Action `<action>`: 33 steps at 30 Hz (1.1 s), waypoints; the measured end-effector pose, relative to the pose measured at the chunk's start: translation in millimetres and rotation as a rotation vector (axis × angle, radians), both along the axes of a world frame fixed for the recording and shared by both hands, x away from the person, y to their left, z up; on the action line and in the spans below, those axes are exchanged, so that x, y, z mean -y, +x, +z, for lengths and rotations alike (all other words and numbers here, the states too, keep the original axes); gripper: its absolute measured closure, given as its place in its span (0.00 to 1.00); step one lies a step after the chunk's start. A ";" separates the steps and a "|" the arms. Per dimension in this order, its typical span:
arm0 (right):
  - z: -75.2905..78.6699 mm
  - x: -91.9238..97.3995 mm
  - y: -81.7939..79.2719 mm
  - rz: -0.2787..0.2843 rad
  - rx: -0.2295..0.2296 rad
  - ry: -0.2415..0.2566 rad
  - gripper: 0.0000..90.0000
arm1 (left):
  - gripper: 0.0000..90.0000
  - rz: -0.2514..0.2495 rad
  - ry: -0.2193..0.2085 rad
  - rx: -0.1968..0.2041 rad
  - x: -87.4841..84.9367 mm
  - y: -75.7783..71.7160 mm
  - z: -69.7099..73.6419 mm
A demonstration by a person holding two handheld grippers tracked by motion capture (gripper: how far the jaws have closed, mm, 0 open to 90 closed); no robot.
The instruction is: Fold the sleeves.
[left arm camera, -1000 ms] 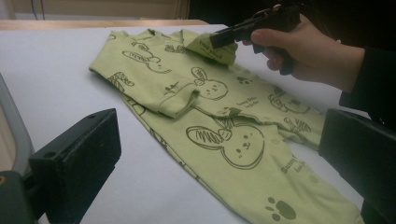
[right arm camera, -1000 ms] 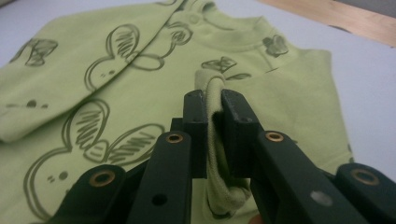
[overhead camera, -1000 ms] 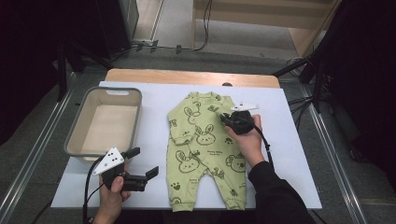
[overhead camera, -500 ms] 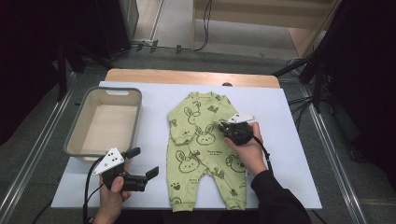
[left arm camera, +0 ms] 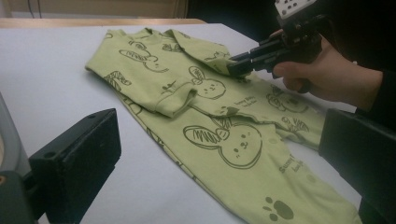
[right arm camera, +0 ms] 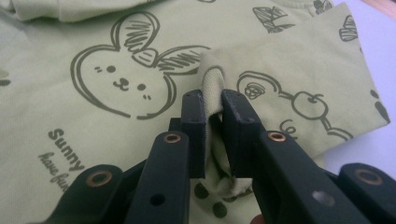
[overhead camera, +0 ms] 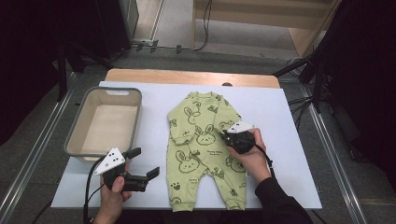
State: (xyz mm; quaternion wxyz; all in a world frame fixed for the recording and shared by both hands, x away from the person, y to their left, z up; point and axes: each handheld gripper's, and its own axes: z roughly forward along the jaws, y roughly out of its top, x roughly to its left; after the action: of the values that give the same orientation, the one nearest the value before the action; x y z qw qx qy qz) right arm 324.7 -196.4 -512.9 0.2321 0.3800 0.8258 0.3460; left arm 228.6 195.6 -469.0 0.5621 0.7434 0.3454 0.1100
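1. Dark room with a grey floor and metal rails around a wooden table [overhead camera: 140, 74] covered by a white sheet [overhead camera: 289, 140]
2. Spread flat across the middle of that sheet: a green baby romper [overhead camera: 191, 163] printed with bunnies, neck away from the person, legs toward the near edge
3. Left of the romper, well apart from it, a grey basket [overhead camera: 77, 135] with nothing inside
4. Near the sheet's front-left corner, the left gripper [overhead camera: 142, 163], jaws spread wide with nothing between them, hovering apart from the cloth
5. On the romper's right sleeve [right arm camera: 308, 84], the right gripper [overhead camera: 223, 136], jaws pinched on the ribbed cuff [right arm camera: 212, 88], sleeve folded in over the chest
6. Likely handling: light, soft and floppy, no stiffness, prone to sagging and wrinkling when lifted, not fragile, little slip against rubbery pads
7. Best holds, by judgement: cuffs, hems and seams, where thicker fabric bunches well between jaws; thin single layers likely to slide out
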 end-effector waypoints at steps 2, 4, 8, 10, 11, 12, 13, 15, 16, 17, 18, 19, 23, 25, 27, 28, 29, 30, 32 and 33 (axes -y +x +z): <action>-0.6 -0.1 -2.1 0.001 -0.003 -0.003 0.86 | 0.00 0.001 0.000 0.001 0.2 -0.1 0.0; -0.9 -0.3 -3.7 0.004 0.001 -0.007 0.86 | 0.00 0.001 0.000 0.000 0.3 -0.2 0.0; -2.6 -1.4 -7.7 0.010 0.004 -0.015 0.86 | 0.00 0.000 0.002 0.001 0.4 0.0 -0.3; -4.2 -2.0 -10.2 0.008 0.002 -0.015 0.86 | 0.00 0.000 0.006 0.000 0.4 0.0 -0.3; -4.6 -2.0 -10.5 0.013 0.004 -0.017 0.86 | 0.00 0.000 0.005 0.000 0.6 -0.1 -0.3; -4.9 -2.1 -11.0 0.015 0.003 -0.019 0.86 | 0.00 0.000 0.004 -0.001 0.8 -0.2 -0.4; -5.3 -2.7 -11.8 0.011 -0.001 -0.016 0.86 | 0.00 0.000 0.003 -0.002 0.9 -0.2 -0.4; -5.9 -3.0 -12.6 0.014 -0.001 -0.017 0.85 | 0.00 -0.001 0.003 -0.003 1.2 -0.3 -0.5; -6.4 -3.0 -12.8 0.013 -0.003 -0.015 0.85 | 0.00 -0.002 0.003 -0.002 1.3 -0.3 -0.6; -6.6 -2.7 -13.0 0.012 -0.006 -0.014 0.85 | 0.00 -0.004 0.002 -0.002 1.3 -0.3 -0.6; -6.7 -2.4 -13.0 0.012 -0.008 -0.010 0.84 | 0.00 -0.005 0.003 0.000 1.4 -0.3 -0.6; -6.8 -2.2 -13.0 0.011 -0.011 -0.005 0.82 | 0.00 -0.007 0.002 0.001 1.5 -0.3 -0.7; -6.2 -2.2 -14.7 0.024 -0.051 0.028 0.66 | 0.00 -0.009 0.003 0.002 1.6 -0.4 -0.6; -5.3 -1.7 -15.8 0.034 -0.067 0.037 0.61 | 0.00 -0.010 0.003 0.002 1.6 -0.4 -0.5; -4.2 -0.4 -17.2 0.032 -0.087 0.058 0.57 | 0.00 -0.016 -0.001 0.007 1.5 -0.7 -0.4; -3.3 1.6 -18.1 0.037 -0.098 0.084 0.55 | 0.00 -0.016 -0.003 0.008 1.8 -0.8 -0.2; -2.8 3.0 -19.1 0.041 -0.105 0.108 0.54 | 0.00 -0.019 -0.004 0.008 1.9 -1.0 -0.1; -1.5 6.0 -20.3 0.043 -0.108 0.147 0.53 | 0.00 -0.020 -0.004 0.007 1.9 -1.0 -0.1; 0.6 11.3 -21.9 0.035 -0.109 0.196 0.52 | 0.00 -0.021 -0.003 0.007 1.9 -0.8 -0.5; 2.0 15.8 -22.2 0.018 -0.106 0.226 0.53 | 0.00 -0.021 -0.004 0.006 2.0 -0.7 -0.7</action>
State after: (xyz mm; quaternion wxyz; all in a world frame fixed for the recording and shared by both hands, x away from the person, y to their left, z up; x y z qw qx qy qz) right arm 302.5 -212.2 -510.8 0.1408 0.4141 0.7960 0.4184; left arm 227.9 193.6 -469.7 0.5655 0.7458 0.3361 0.1054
